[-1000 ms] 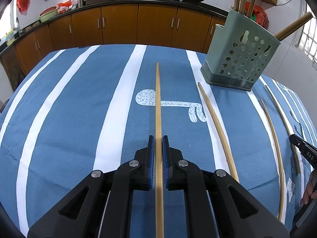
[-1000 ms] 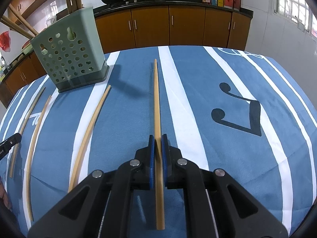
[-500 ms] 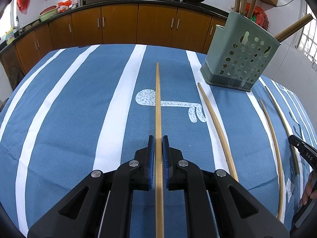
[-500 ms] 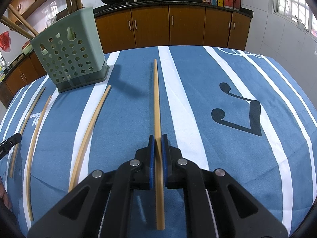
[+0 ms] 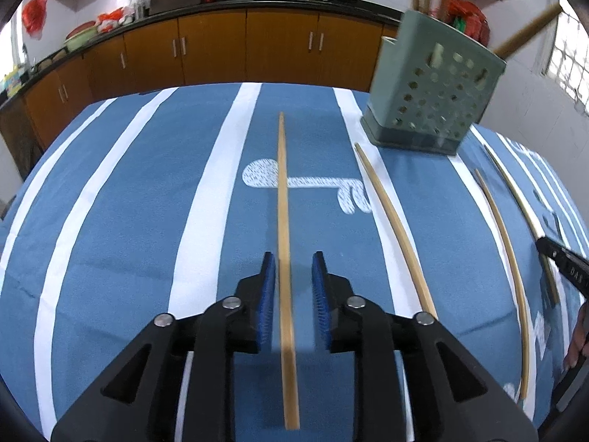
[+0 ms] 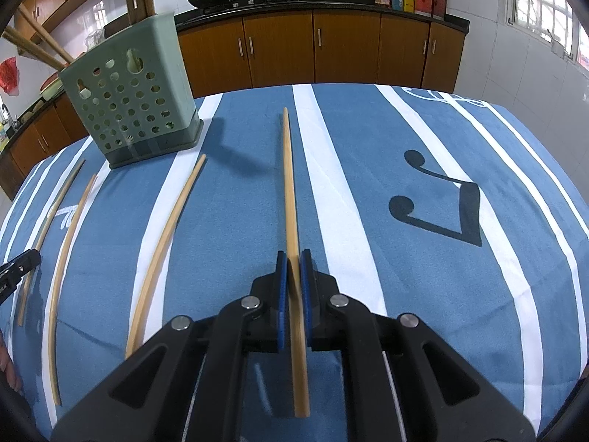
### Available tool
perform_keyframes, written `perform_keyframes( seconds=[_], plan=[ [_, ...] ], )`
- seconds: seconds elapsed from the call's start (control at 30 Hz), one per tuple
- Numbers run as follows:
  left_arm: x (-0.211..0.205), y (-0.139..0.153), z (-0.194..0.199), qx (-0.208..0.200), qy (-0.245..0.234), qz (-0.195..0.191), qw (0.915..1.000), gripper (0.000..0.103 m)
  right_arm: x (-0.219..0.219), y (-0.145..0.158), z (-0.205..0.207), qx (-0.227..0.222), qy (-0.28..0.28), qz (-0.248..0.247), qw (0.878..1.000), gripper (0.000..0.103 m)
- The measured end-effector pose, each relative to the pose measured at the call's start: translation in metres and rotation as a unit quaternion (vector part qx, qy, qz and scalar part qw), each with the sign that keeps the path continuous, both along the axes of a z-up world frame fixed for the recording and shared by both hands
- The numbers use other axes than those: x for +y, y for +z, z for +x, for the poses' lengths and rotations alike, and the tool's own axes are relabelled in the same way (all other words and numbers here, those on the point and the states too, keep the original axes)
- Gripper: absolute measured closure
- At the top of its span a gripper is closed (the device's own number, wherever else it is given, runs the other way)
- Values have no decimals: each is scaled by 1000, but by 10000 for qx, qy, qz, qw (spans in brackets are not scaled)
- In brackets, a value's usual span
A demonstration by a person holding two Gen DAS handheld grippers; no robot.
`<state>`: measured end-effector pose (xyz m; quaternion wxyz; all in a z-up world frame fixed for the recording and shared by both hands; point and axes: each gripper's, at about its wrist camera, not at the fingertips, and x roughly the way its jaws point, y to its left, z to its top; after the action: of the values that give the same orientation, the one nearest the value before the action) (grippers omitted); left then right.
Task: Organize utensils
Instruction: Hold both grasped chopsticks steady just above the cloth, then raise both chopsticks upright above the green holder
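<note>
Left gripper point(image 5: 293, 270) stands wide, its blue pads clear of the chopstick point(image 5: 282, 199) lying between them on the striped tablecloth point(image 5: 129, 202). Right gripper point(image 6: 293, 270) is pinched narrow on its own chopstick point(image 6: 289, 184), the far tip pointing toward the cabinets. My guess: one stick is being let go while the other is gripped for pickup. Next comes lifting it, tipping it upright and dropping it into the green holder point(image 6: 129, 99), which already carries several utensils. 3 chopsticks lie between the 2 grippers.
</note>
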<state>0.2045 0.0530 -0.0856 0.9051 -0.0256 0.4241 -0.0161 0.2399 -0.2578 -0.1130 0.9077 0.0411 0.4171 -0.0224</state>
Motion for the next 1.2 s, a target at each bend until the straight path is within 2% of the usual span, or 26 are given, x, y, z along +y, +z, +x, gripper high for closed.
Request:
perform_keyframes(
  seconds=[0.17, 0.33, 0.43, 0.77, 1.0, 1.2],
  plan=[
    [-2, 0, -9, 14, -79, 59, 10000, 78, -1, 0, -6, 2, 30, 21, 10000, 94],
    [3, 0, -9, 67, -32, 138, 9999, 95, -2, 2, -7, 34, 66, 16, 10000, 95],
    [11, 6, -10, 94, 20, -21, 10000, 95, -6, 13, -13, -144, 38, 129, 9998, 95],
    [16, 60, -26, -629, -64, -247, 9977, 95, -20, 71, -33, -965, -95, 261, 9949, 95],
    [16, 105, -36, -1301, -99, -397, 9907, 95, -23, 110, -44, -1606, -119, 342, 9864, 95],
    [19, 126, -38, -1606, -65, -457, 9859, 96, -20, 130, -50, -1938, -94, 382, 9802, 95]
  ],
)
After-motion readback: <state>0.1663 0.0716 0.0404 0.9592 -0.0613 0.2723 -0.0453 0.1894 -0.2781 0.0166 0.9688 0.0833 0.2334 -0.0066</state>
